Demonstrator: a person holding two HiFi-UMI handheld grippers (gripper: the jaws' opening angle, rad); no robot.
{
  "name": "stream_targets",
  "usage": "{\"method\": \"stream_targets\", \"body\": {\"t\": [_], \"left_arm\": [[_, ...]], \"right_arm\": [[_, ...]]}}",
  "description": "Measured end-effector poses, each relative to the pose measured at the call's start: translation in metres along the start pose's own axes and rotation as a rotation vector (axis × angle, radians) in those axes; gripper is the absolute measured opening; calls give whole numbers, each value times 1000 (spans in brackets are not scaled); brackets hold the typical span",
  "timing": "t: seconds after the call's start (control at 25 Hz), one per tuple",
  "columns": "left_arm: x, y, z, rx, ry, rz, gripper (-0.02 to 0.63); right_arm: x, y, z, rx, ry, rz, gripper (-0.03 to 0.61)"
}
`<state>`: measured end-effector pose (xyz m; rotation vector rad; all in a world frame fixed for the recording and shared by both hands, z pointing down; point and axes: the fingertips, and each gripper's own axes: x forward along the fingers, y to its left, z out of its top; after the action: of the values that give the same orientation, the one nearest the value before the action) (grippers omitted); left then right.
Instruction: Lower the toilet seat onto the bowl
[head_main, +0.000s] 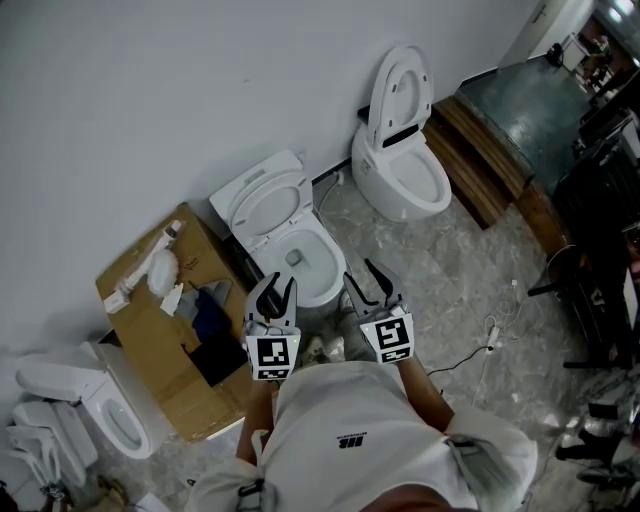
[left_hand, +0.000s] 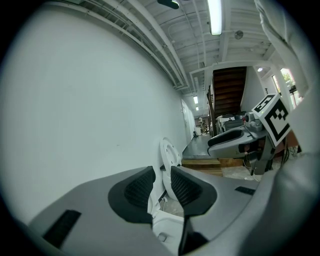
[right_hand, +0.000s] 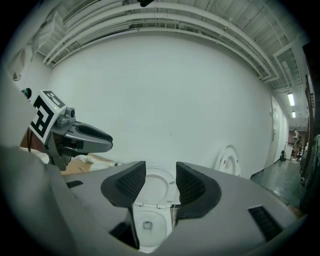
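The near white toilet stands against the wall with its seat (head_main: 268, 205) raised over the bowl (head_main: 303, 262). In the right gripper view the seat (right_hand: 154, 187) and bowl (right_hand: 146, 227) show between the jaws, some way ahead. My left gripper (head_main: 273, 292) hovers at the bowl's front left edge, jaws shut with nothing between them. To its right, my right gripper (head_main: 374, 283) is open and empty at the bowl's front right. The left gripper (left_hand: 161, 171) looks along the wall, with white porcelain (left_hand: 167, 231) below it. The right gripper (right_hand: 160, 167) faces the raised seat.
A second toilet (head_main: 400, 165) with its lid up stands farther right along the wall, beside a wooden platform (head_main: 480, 160). An open cardboard box (head_main: 150, 330) sits left of the near toilet, and another toilet (head_main: 110, 415) lies at the lower left. A cable (head_main: 490, 335) crosses the floor at right.
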<state>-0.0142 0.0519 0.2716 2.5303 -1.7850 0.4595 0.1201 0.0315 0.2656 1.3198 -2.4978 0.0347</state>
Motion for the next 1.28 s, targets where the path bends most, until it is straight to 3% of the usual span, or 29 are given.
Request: {"method": "stream_targets", "body": {"t": [0.72,1.28], "left_arm": [[125,32,11,-41,51,84,123],[206,61,8,-75,128,217,123]], "right_arm": [[111,-85,9,-12,26,110,195],[199,-136,6,-27,66,267,193]]}}
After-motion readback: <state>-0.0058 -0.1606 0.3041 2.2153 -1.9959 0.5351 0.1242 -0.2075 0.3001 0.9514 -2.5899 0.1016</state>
